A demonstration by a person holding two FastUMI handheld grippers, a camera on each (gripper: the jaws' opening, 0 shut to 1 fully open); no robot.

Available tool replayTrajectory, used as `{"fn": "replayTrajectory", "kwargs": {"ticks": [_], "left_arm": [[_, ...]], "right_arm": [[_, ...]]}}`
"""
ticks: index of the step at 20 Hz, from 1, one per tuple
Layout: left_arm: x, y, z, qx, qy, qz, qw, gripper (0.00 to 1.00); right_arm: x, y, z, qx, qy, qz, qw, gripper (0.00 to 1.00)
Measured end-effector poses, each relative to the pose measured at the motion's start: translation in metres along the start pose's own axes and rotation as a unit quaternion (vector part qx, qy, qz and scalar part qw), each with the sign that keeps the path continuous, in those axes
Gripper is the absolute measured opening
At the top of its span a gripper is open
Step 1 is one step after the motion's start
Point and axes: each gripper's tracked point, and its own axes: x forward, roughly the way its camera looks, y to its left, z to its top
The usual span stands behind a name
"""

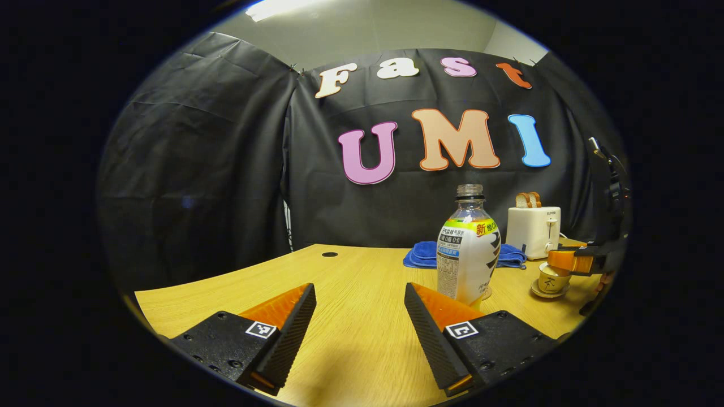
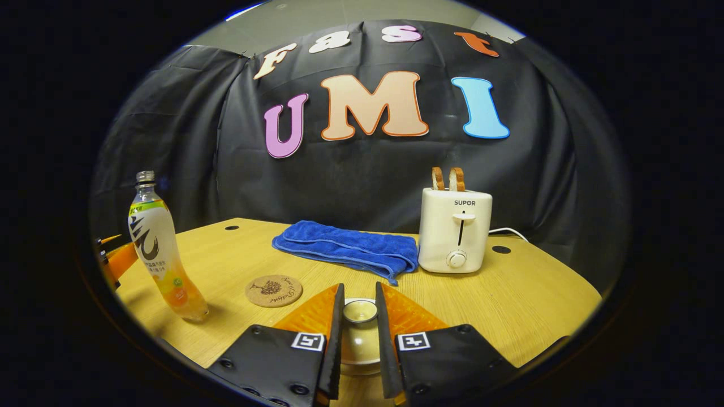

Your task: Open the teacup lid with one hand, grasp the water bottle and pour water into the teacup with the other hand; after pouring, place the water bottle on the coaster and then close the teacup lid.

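Note:
An uncapped plastic bottle (image 1: 468, 249) with a white and yellow label stands upright on the wooden table (image 1: 350, 271). My left gripper (image 1: 359, 291) is open just short of it, and the bottle is a little right of the gap. In the right gripper view the bottle (image 2: 164, 254) stands left of a round cork coaster (image 2: 274, 290). My right gripper (image 2: 360, 291) is shut on the knob of the teacup lid (image 2: 360, 312). In the left gripper view the right gripper (image 1: 568, 261) sits on top of the teacup (image 1: 551, 281), which rests on a saucer. I cannot tell whether the lid is lifted.
A folded blue cloth (image 2: 345, 246) lies at the back of the table. A white toaster (image 2: 455, 229) with two slices of bread stands to its right, its cord trailing off. My left gripper's fingers (image 2: 120, 257) show behind the bottle at the left edge.

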Motion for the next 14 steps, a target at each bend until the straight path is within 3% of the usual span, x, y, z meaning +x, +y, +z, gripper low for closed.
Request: {"fn": "replayTrajectory", "kwargs": {"ticks": [7,14], "left_arm": [[0.000,-0.001,0.001,-0.001,0.000,-0.002,1.000,0.92],[-0.004,-0.017,0.000,-0.002,-0.003,-0.045,0.999,0.92]], "right_arm": [[-0.015,-0.002,0.006,0.006,-0.029,0.005,1.000,0.32],[-0.046,-0.013,0.013,0.011,-0.064,0.000,0.998,0.34]]}}
